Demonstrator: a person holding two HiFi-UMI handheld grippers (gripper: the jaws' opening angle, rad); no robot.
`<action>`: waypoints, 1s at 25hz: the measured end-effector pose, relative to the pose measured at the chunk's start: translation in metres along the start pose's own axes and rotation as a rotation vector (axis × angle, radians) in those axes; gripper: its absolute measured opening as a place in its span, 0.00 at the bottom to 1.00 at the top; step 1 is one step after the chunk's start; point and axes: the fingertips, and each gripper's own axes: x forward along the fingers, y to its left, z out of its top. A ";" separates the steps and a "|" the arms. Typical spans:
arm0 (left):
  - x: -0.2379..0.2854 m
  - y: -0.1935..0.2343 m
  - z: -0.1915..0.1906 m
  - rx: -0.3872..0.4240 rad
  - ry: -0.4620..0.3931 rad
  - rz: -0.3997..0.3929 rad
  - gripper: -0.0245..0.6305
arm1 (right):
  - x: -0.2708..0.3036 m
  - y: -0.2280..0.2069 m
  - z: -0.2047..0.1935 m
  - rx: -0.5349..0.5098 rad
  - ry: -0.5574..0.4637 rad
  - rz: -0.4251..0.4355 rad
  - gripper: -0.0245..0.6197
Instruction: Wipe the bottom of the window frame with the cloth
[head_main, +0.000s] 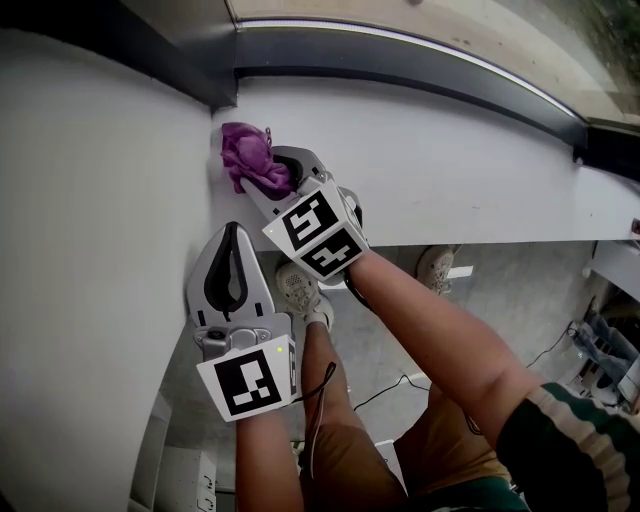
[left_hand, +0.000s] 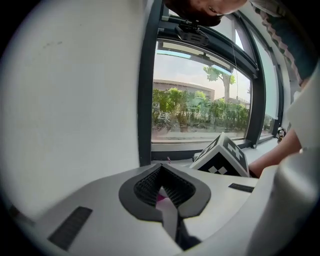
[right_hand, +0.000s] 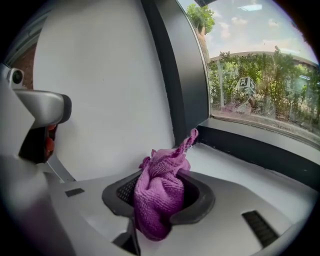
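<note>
Cloth, head view: purple, bunched at the left end of the white sill, gripped by the right gripper, just short of the bottom frame rail. The left gripper lies behind.
Left gripper view: jaws together, empty.
Right gripper view: jaws clamped on the cloth beside the dark upright.
Wiping seems barely begun; the rail's length rightward remains.

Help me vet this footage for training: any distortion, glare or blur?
Head view: evenly lit, sharp. Left gripper view: fisheye bend, dark corners, the window bright but readable. Right gripper view: same bend, cloth sharp, left edge soft.
</note>
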 end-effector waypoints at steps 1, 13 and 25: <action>0.001 0.000 0.000 0.001 0.002 -0.002 0.04 | 0.000 0.000 0.000 -0.005 0.000 0.000 0.27; 0.009 -0.003 -0.006 0.007 0.017 -0.004 0.04 | -0.002 -0.017 -0.013 -0.006 0.035 -0.027 0.27; 0.008 -0.006 0.015 0.047 0.003 -0.014 0.04 | -0.019 -0.023 -0.008 -0.021 0.035 -0.040 0.27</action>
